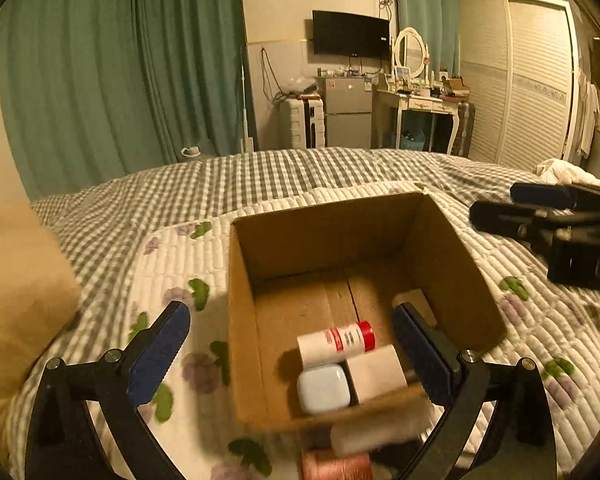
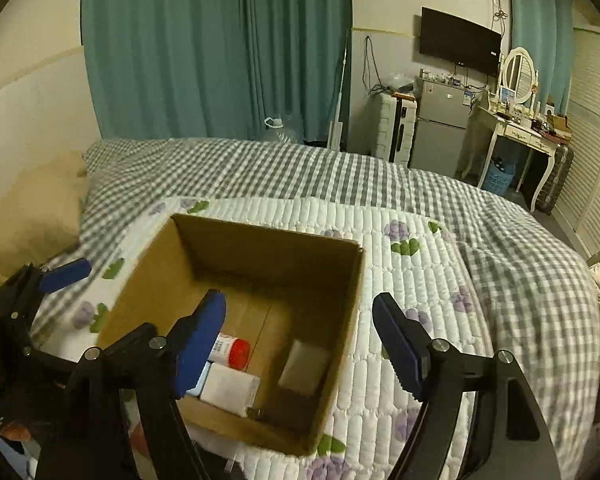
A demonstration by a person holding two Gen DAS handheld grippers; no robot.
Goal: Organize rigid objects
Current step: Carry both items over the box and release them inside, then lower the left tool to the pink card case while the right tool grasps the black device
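Note:
An open cardboard box (image 1: 452,256) sits on a white floral quilt on the bed; it also shows in the right wrist view (image 2: 148,280). Inside lie a white bottle with a red cap (image 1: 336,340), a pale blue case (image 1: 324,388) and a white box (image 1: 376,372). The bottle (image 2: 234,352) and white box (image 2: 228,388) show in the right wrist view, with a flat grey-brown pad (image 2: 304,364) in the box corner. My left gripper (image 1: 290,350) is open and empty above the box's near left. My right gripper (image 2: 300,344) is open and empty above the box.
A white object (image 1: 376,432) and a pink ribbed object (image 1: 336,466) lie outside the box's near wall. A tan pillow (image 1: 16,300) lies at the left. The checked bedspread (image 2: 340,176) stretches beyond. A dresser, fridge and wardrobe stand far behind.

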